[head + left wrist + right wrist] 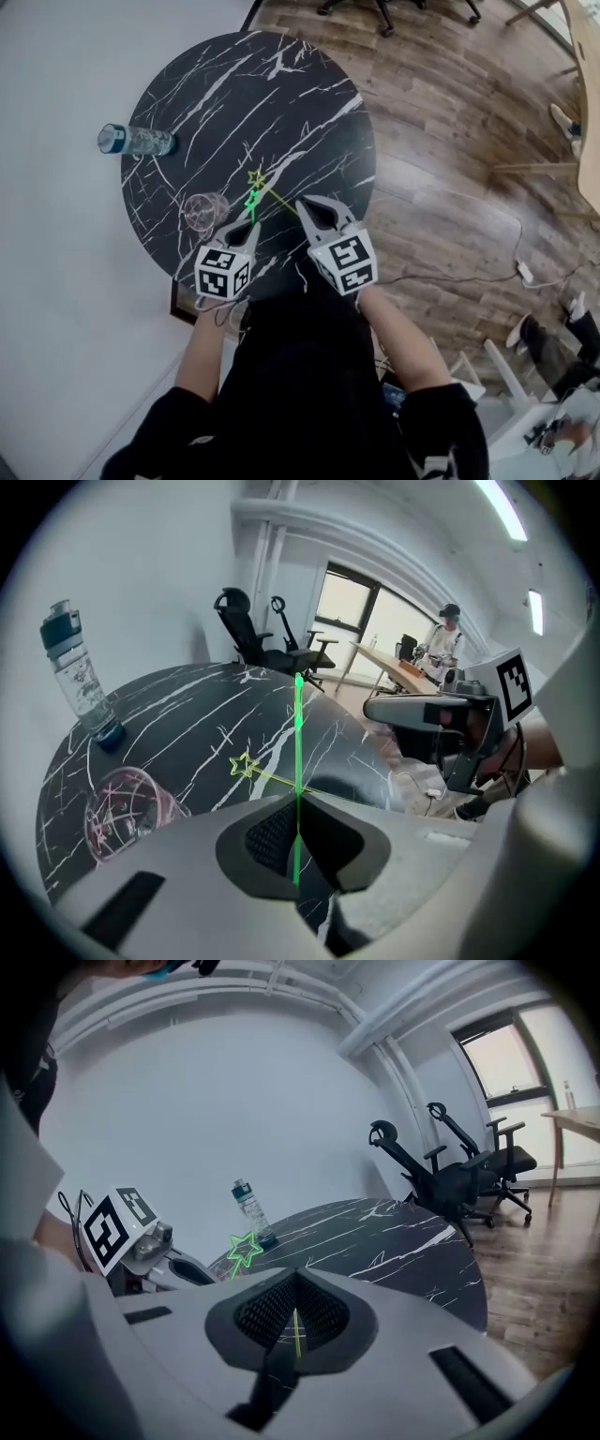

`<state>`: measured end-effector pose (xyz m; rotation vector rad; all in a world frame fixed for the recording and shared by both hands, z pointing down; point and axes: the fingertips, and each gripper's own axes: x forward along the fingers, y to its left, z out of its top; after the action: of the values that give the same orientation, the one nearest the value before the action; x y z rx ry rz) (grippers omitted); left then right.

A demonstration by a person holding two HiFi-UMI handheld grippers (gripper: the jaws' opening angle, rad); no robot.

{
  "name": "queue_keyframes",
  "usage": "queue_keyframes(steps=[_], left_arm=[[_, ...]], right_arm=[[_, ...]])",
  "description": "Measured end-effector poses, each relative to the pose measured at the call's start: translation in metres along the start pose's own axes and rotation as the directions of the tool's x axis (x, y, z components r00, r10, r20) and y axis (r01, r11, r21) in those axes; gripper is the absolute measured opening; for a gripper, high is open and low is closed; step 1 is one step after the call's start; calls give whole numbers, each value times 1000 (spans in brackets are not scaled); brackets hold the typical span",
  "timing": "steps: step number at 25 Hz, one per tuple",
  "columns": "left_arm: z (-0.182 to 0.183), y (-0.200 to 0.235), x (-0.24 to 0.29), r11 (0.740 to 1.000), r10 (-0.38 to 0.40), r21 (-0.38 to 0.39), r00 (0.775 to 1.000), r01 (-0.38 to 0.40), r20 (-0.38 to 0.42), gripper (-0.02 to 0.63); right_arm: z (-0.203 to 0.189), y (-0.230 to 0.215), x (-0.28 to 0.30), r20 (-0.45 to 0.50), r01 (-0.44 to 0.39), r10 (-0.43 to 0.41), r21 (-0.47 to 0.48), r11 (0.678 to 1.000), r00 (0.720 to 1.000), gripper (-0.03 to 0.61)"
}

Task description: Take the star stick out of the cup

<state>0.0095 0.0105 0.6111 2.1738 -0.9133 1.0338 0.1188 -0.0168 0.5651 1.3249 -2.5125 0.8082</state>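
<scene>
Left gripper: you had it clamped on the green star stick.
Right gripper: shut on the yellow star stick.
Cup: empty on the worktop, beside your left gripper.
Progress: both sticks were out; removal looked done.

A round black bench with white marble veining stands on a brown wood-plank floor. The pale plain surface to its left is probably the foot of the white wall that rises behind it. White pipes run along the top of that wall, under the ceiling. Two black office chairs stand just beyond the bench, near a tall dark-framed window full of daylight. Long light strips glow on the ceiling. Further off is a wooden desk. A white power strip and its cable lie on the floor.
</scene>
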Motion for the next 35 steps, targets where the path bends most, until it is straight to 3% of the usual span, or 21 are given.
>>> queue_keyframes(steps=[11, 35], left_arm=[[-29, 15, 25, 998, 27, -55, 998, -30, -49, 5], [-27, 21, 68, 999, -4, -51, 993, -2, -120, 6]], right_arm=[[-35, -1, 4, -68, -22, 24, 23, 999, 997, -5], [-55, -19, 6, -120, 6, 2, 67, 998, 993, -5]])
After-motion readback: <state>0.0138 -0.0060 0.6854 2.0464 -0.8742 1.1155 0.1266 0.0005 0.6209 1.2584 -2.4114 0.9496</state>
